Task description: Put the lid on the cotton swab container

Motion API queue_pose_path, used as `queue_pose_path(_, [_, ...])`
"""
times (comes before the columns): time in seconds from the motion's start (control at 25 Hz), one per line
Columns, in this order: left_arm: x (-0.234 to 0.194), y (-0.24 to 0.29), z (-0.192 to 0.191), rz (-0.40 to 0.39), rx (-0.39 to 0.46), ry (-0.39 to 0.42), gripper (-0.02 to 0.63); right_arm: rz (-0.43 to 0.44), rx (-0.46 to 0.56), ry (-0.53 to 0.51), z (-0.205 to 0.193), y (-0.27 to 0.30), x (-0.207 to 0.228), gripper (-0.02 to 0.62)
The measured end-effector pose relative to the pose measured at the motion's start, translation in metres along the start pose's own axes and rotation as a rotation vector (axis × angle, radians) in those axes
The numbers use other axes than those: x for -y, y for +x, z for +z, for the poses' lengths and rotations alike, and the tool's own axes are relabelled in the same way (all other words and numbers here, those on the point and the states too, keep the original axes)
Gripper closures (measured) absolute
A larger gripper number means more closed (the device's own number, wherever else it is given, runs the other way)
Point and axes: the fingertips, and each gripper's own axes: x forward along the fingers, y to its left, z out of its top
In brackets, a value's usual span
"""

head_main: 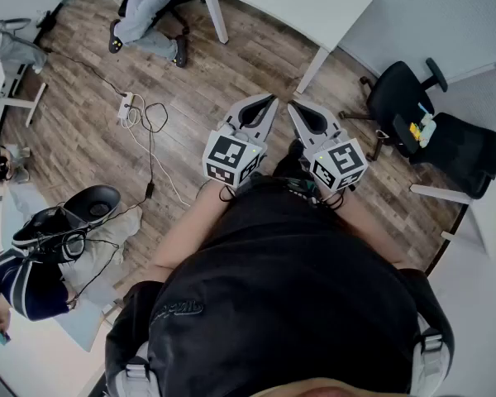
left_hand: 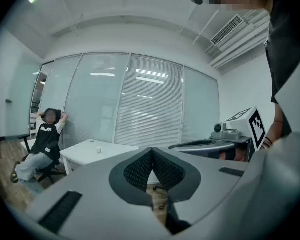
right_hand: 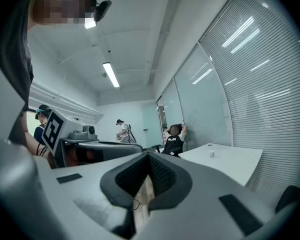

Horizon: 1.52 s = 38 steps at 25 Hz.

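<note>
So the biggest thing here is the brown wood-plank floor. The person is standing in the middle of it, well away from the long white table by the frosted glass wall. A black office chair sits off to the right.

Both tools are tucked in close to the body and pointing out at the room, so my guess is the job hasn't started yet. The left gripper has its ribbed dark fingers pressed together with nothing in them. The right gripper is the same, closed and empty.

A tiny white pot sits out on the table. It's probably the cotton swab container, but it's too small to be sure. No idea where the lid is.
</note>
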Motion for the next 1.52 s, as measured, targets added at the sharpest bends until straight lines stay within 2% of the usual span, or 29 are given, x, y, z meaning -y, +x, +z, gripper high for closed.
queue_pose_path(0.52, [-0.017, 0.016, 0.004, 0.039, 0.013, -0.006, 0.589, 0.016, 0.018, -0.031, 0.013, 0.013, 0.021, 0.572])
queue_pose_path(0.84, [-0.033, 0.059, 0.01, 0.047, 0.025, -0.029, 0.589, 0.034, 0.021, -0.038, 0.022, 0.024, 0.061, 0.572])
queue_pose_path(0.96, [-0.038, 0.089, 0.012, 0.041, 0.026, -0.026, 0.589, 0.033, 0.029, -0.039, 0.023, 0.029, 0.09, 0.572])
queue_pose_path(1.12, [-0.048, 0.138, 0.025, 0.032, 0.047, -0.08, 0.589, 0.04, 0.05, -0.023, 0.037, 0.035, 0.139, 0.572])
queue_pose_path(1.28, [-0.052, 0.185, 0.034, 0.029, 0.043, -0.091, 0.589, 0.053, 0.057, -0.031, 0.052, 0.036, 0.183, 0.572])
queue_pose_path(1.52, [-0.044, 0.232, 0.029, 0.036, 0.03, -0.103, 0.589, 0.078, 0.029, 0.015, 0.047, 0.033, 0.23, 0.572])
